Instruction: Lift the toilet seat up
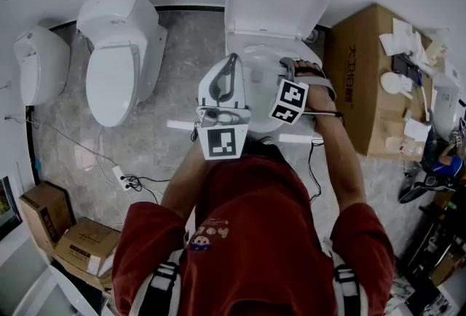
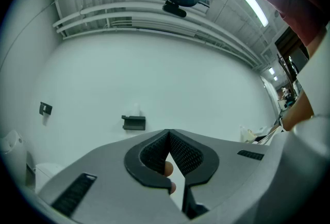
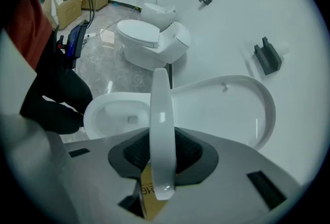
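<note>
The right gripper (image 3: 163, 156) clamps the white plastic toilet seat ring (image 3: 160, 99), half-raised above the white ceramic bowl (image 3: 111, 112). It should arc the ring steadily back toward the upright white lid (image 3: 227, 109), grip firm. The left gripper (image 2: 169, 135) is closed on nothing.

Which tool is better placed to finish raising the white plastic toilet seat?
Right. The right tool grips the white plastic toilet seat, partly raised; the left tool is shut, empty, facing the white wall.
</note>
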